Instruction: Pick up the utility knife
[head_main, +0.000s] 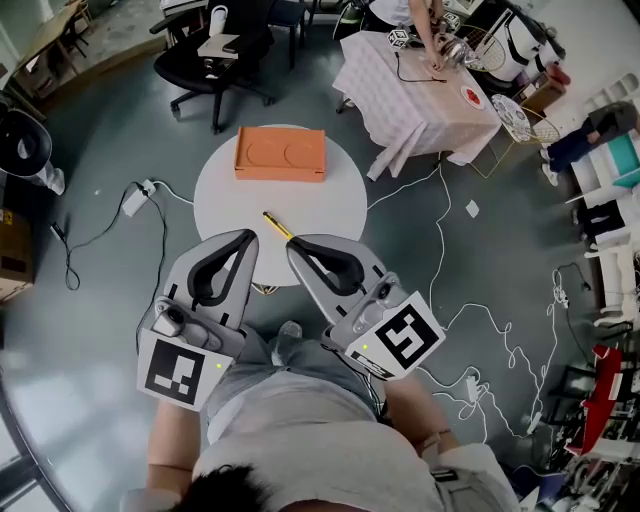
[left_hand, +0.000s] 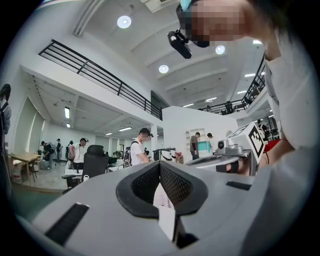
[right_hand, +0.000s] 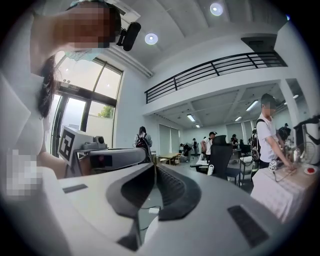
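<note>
left gripper (head_main: 244, 239), right gripper (head_main: 294, 246): jaws pressed together, empty; slim yellow utility knife (head_main: 277, 225) on round white table (head_main: 335, 205)

**Person's grippers, placed relative to the round table (head_main: 232, 196).** The left gripper (head_main: 247, 238) points away from the torso. Its jaws are together at the tips with nothing between them, and the tips lie over the table's near rim. The right gripper (head_main: 293, 244) lies just beside it, angled inward, with its jaws likewise together and empty. Each marker cube (head_main: 182, 371) sits on the torso side, off the table, and the forearms trail behind.
</note>
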